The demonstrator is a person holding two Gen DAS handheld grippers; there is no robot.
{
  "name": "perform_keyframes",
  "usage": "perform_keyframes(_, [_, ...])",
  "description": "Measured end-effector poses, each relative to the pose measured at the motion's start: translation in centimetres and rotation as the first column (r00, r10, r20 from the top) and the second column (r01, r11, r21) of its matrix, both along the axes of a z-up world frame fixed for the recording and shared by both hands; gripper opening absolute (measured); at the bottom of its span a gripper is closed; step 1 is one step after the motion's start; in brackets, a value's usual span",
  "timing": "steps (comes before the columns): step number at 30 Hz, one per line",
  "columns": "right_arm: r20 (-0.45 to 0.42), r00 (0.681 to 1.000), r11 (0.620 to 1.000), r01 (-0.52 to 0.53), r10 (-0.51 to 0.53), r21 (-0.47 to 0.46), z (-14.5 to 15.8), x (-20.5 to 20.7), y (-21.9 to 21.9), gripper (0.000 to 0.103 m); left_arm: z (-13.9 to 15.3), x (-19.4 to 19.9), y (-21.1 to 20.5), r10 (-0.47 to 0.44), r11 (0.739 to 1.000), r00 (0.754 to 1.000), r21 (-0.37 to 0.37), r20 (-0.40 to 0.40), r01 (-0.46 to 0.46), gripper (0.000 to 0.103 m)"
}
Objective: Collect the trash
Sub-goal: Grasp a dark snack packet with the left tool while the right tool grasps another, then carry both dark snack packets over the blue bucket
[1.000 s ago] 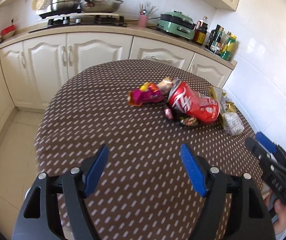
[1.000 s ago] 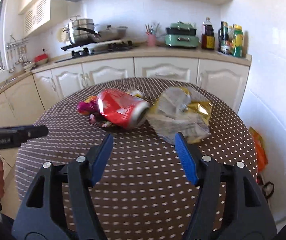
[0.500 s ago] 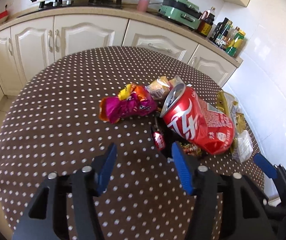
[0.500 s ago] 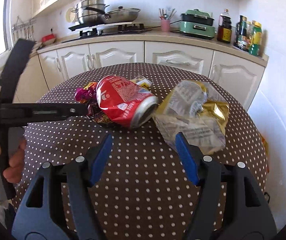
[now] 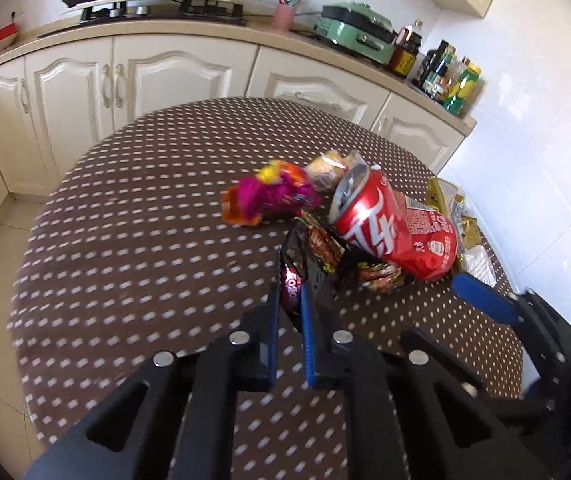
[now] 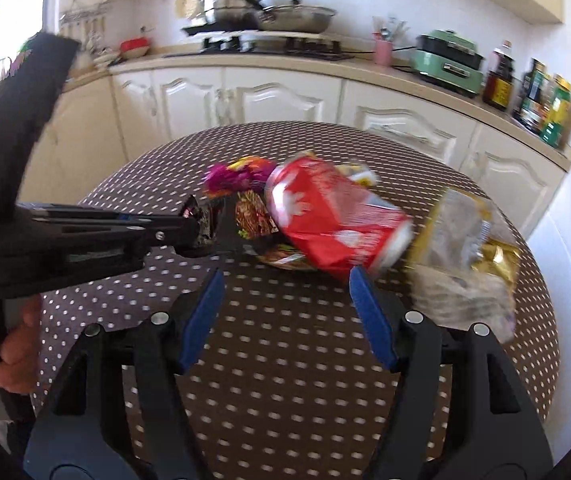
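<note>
Trash lies in a heap on the round brown dotted table (image 5: 133,264). A crushed red can (image 5: 393,228) lies on its side, also in the right wrist view (image 6: 333,220). A pink wrapper (image 5: 265,200) lies left of it. My left gripper (image 5: 288,300) is shut on a dark snack wrapper (image 5: 291,276) and lifts its end; it shows in the right wrist view (image 6: 195,222). My right gripper (image 6: 285,276) is open just before the can. A clear and gold bag (image 6: 469,248) lies right of the can.
A kitchen counter (image 5: 205,36) with cream cabinets runs behind the table, with a stove, pots, a green cooker (image 5: 353,32) and several bottles (image 5: 445,76). A white tiled wall stands to the right. Tiled floor lies left of the table.
My left gripper has closed on the dark wrapper and raised its end. My right gripper has moved forward toward the can.
</note>
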State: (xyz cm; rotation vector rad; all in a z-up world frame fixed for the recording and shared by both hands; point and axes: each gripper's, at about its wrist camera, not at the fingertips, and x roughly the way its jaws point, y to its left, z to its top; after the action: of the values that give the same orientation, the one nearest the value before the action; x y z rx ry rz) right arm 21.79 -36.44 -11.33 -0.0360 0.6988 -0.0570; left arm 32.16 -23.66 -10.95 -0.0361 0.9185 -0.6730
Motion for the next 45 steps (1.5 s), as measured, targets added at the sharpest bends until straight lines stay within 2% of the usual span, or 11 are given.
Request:
perform_keyframes(4, [-0.051, 0.998, 0.998, -0.03, 0.027, -0.061, -0.7, 2.1, 1.8, 0.064, 0.4, -0.6, 2.7, 0.028, 1.0, 1.0, -0.011, 0.009, -0.028, 0.01])
perform_keyframes(6, [-0.08, 0.997, 0.995, -0.022, 0.014, -0.099, -1.3, 3.1, 2.2, 0.06, 0.4, -0.8, 3.7, 0.032, 0.999, 0.999, -0.015, 0.009, -0.032, 0.01])
perform_keyframes(10, [-0.14, 0.99, 0.978, -0.005, -0.025, -0.21, -2.5, 4.7, 2.8, 0.059, 0.2, -1.2, 5.3, 0.036, 0.999, 0.999, -0.02, 0.008, -0.036, 0.009])
perform_keyframes(11, [-0.149, 0.988, 0.973, -0.001, -0.034, -0.232, -2.8, 5.0, 2.9, 0.055, 0.3, -1.4, 5.7, 0.036, 0.999, 0.999, -0.023, 0.009, -0.035, 0.01])
perform_keyframes(14, [-0.131, 0.989, 0.961, 0.034, -0.072, -0.274, -2.9, 5.5, 2.6, 0.032, 0.4, -1.8, 6.5, 0.035, 0.999, 0.999, -0.035, 0.009, -0.035, 0.01])
perform_keyframes(19, [-0.111, 0.991, 0.978, 0.053, -0.076, -0.203, -2.4, 5.3, 1.4, 0.024, 0.9, -2.8, 8.4, 0.038, 0.998, 0.999, -0.052, 0.019, -0.037, 0.009])
perform_keyframes(21, [-0.093, 0.994, 0.992, 0.04, -0.051, -0.121, -1.6, 4.8, 1.3, 0.02, 1.2, -3.3, 9.3, 0.04, 0.997, 0.999, -0.059, 0.028, -0.039, 0.01])
perform_keyframes(24, [-0.061, 0.998, 1.0, 0.004, -0.002, 0.027, -0.5, 3.7, 1.7, 0.019, 1.6, -4.1, 10.9, 0.053, 0.996, 0.998, -0.071, 0.036, -0.05, 0.009])
perform_keyframes(28, [-0.037, 0.997, 0.991, -0.06, 0.065, 0.117, 0.7, 2.9, 3.7, 0.019, 2.3, -4.7, 13.4, 0.078, 0.993, 0.996, -0.09, 0.046, -0.073, 0.009])
perform_keyframes(37, [0.011, 0.982, 0.968, -0.19, 0.191, 0.162, 2.6, 2.0, 10.8, 0.018, 3.0, -5.9, 19.9, 0.175, 0.978, 0.983, -0.125, 0.052, -0.168, 0.009])
perform_keyframes(45, [0.029, 0.933, 0.911, -0.358, 0.359, 0.205, 2.5, 3.8, 20.7, 0.018, 1.3, -6.6, 28.6, 0.32, 0.942, 0.947, -0.123, 0.03, -0.314, 0.009])
